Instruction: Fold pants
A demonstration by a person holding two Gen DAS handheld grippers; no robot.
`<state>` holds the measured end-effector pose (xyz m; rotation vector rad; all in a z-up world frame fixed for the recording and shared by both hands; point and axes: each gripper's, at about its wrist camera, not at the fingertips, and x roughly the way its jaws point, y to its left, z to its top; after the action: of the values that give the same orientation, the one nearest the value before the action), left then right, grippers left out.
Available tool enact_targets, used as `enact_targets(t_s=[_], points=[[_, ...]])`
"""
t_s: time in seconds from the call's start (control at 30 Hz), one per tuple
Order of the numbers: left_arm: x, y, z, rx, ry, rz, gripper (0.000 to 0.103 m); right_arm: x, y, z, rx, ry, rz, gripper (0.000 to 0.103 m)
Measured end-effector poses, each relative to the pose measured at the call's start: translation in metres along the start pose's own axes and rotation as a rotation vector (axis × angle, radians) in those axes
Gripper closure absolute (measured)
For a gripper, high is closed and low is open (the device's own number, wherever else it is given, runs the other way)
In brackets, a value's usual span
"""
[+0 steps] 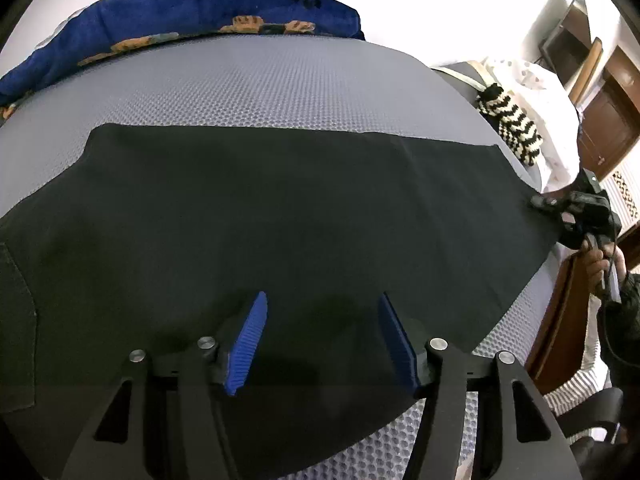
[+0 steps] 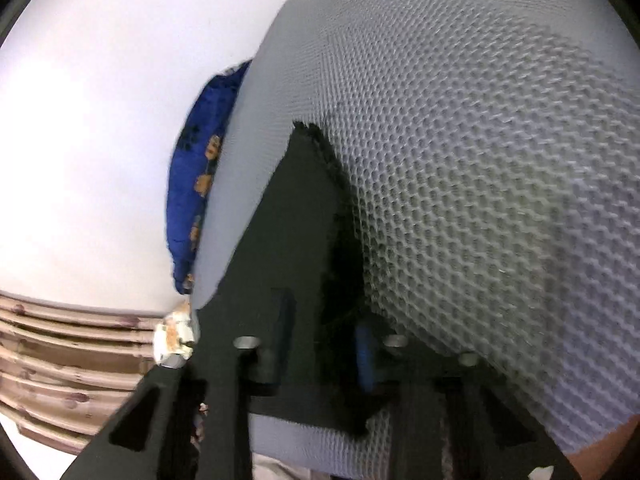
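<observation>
Black pants (image 1: pixel 280 220) spread flat across the grey mesh mattress (image 1: pixel 248 88).
My left gripper (image 1: pixel 322 340) hovers over the near hem, blue pads (image 1: pixel 248 344) parted, gripping nothing. My right gripper (image 1: pixel 538 201), at 3 o'clock, looks pinched on the pants' edge; blur hides the pads. Blue printed blanket (image 1: pixel 180 12) at 12; striped knit (image 1: pixel 508 120) at 2.

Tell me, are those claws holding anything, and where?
The right claw grips the black pants by their far right edge. The left claw hangs open above them, holding nothing.
</observation>
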<state>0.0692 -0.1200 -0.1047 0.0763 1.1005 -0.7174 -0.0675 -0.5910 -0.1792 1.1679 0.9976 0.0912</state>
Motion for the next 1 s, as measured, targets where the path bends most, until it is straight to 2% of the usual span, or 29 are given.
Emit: enact_targets(t_s=[0.13, 0.27, 0.47, 0.6, 0.77, 0.9, 1.0], points=[[-0.004, 0.002, 0.001, -0.02, -0.003, -0.011, 0.043, 0.004, 0.024, -0.005, -0.027, -0.031, -0.016, 0.093], [-0.021, 0.017, 0.003, -0.071, -0.041, -0.013, 0.043, 0.007, 0.068, -0.015, -0.082, -0.046, -0.004, 0.094], [-0.059, 0.054, 0.004, -0.132, -0.116, 0.024, 0.043, 0.046, 0.146, -0.031, -0.179, 0.006, 0.054, 0.094], [-0.085, 0.083, -0.001, -0.17, -0.156, 0.062, 0.043, 0.09, 0.191, -0.045, -0.24, 0.084, 0.091, 0.094], [-0.113, 0.111, -0.01, -0.221, -0.191, 0.096, 0.043, 0.165, 0.241, -0.073, -0.316, 0.21, 0.11, 0.094], [-0.133, 0.128, -0.016, -0.247, -0.215, 0.112, 0.043, 0.226, 0.262, -0.105, -0.358, 0.319, 0.088, 0.094], [-0.147, 0.139, -0.022, -0.266, -0.234, 0.111, 0.043, 0.269, 0.273, -0.139, -0.425, 0.399, 0.02, 0.094]])
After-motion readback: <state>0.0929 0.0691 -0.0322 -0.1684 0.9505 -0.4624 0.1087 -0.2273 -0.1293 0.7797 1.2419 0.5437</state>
